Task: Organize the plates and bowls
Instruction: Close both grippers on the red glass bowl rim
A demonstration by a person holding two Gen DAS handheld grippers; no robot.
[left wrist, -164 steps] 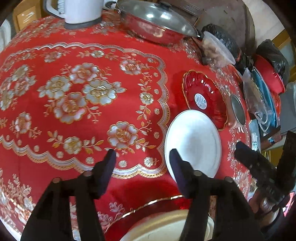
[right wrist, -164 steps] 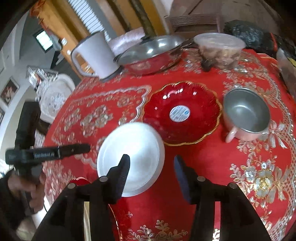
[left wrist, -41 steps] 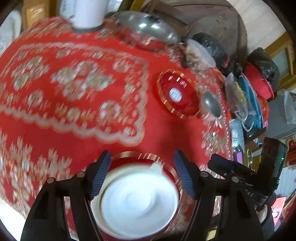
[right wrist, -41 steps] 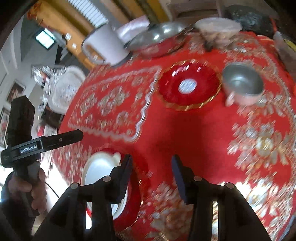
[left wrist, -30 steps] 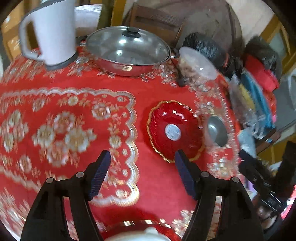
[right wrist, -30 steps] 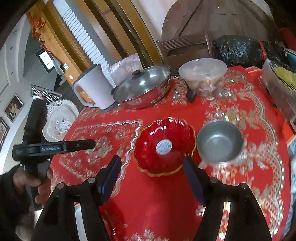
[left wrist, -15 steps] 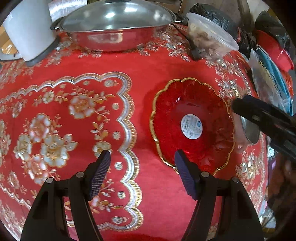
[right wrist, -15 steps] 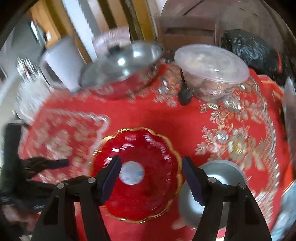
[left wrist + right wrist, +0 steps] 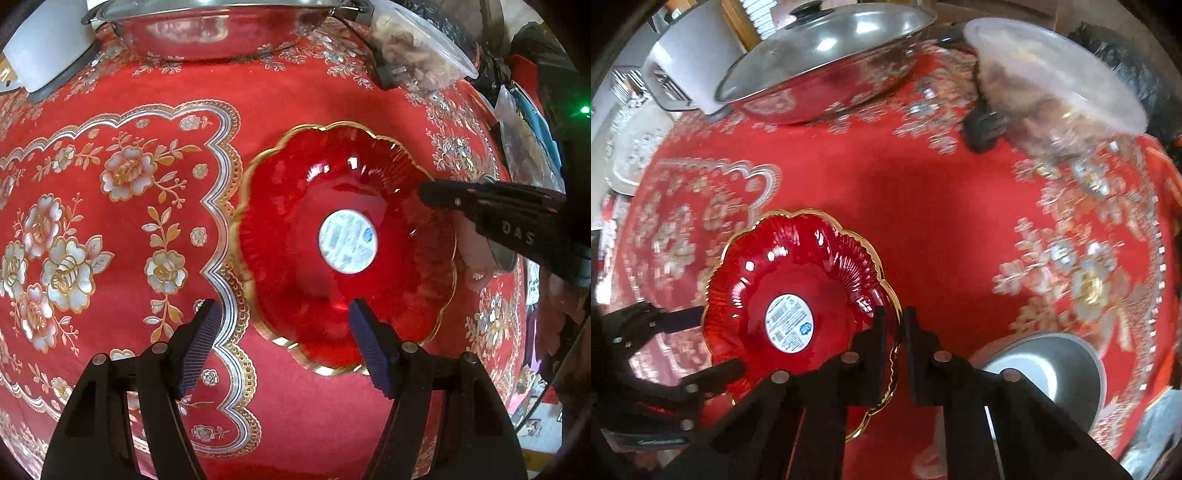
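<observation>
Right wrist view: a red tablecloth (image 9: 942,206) with gold and silver floral print covers the table. At the far edge stand a lidded steel pan (image 9: 827,62), a white kettle (image 9: 690,59) and a lidded plastic container (image 9: 1056,74). The red scalloped plate (image 9: 790,295) lies on the cloth; the right gripper (image 9: 894,332) is clamped on its gilt right rim. A steel bowl (image 9: 1049,373) sits just right of the gripper. Left wrist view: the left gripper (image 9: 280,332) is spread wide above the plate's near rim, touching nothing. Bare cloth lies left of the plate.
</observation>
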